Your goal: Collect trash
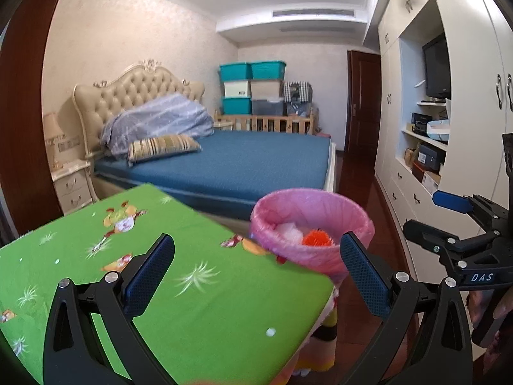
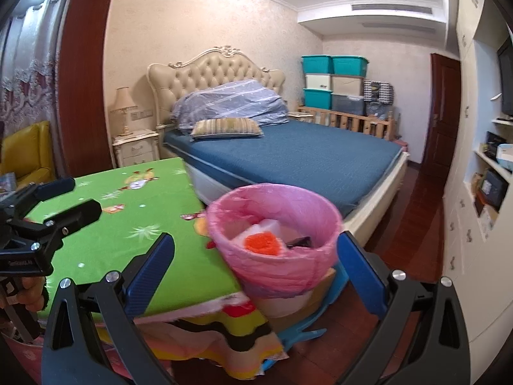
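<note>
Beside the green cloth-covered table (image 2: 128, 224), round pink-lined bin (image 2: 275, 256); both grippers' jaws apart, empty.

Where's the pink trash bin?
In both views, the pink trash bin stands by the green table's far right corner, before the blue bed.

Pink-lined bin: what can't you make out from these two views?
- Bin bottom: both views, hidden by the white, orange and dark trash on top.
- Bin base: left wrist, hidden by the green table.
- Dark item: right wrist, blurred, unidentifiable.
- Table's near part: gripper frames cover it.
</note>
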Demonstrator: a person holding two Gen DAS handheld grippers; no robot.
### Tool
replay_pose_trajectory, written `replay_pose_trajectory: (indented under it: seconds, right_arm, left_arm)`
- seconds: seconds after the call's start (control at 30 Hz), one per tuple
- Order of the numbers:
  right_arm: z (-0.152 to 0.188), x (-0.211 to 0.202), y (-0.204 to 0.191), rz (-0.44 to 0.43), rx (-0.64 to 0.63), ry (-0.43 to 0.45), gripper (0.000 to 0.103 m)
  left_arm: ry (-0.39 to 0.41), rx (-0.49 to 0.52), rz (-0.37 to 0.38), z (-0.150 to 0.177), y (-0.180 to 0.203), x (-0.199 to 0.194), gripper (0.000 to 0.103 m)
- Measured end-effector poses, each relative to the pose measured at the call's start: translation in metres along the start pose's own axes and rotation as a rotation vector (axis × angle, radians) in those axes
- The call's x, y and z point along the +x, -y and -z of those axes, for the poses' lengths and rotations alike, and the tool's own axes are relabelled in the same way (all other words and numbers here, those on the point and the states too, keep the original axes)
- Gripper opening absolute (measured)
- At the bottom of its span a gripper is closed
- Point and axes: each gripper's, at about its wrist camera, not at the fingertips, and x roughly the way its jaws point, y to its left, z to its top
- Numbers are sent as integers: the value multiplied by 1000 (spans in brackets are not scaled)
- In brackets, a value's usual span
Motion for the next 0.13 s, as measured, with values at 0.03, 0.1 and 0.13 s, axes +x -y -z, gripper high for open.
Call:
replay_pose_trajectory:
  seconds: [0.03,0.1,0.13]
  right_arm:
    - [-2,3,-6,-26,3,-5,98]
    - [-5,13,-25,-83,4,-22,98]
    - [-6,20,-40,-112,-6,-36,98]
  left_arm:
    - [-19,-6,-4,1,-8,-2,97]
    - [-45,-27,-38,3,-29,-8,97]
    - [-58,-47,-67,6,-47,-13,97]
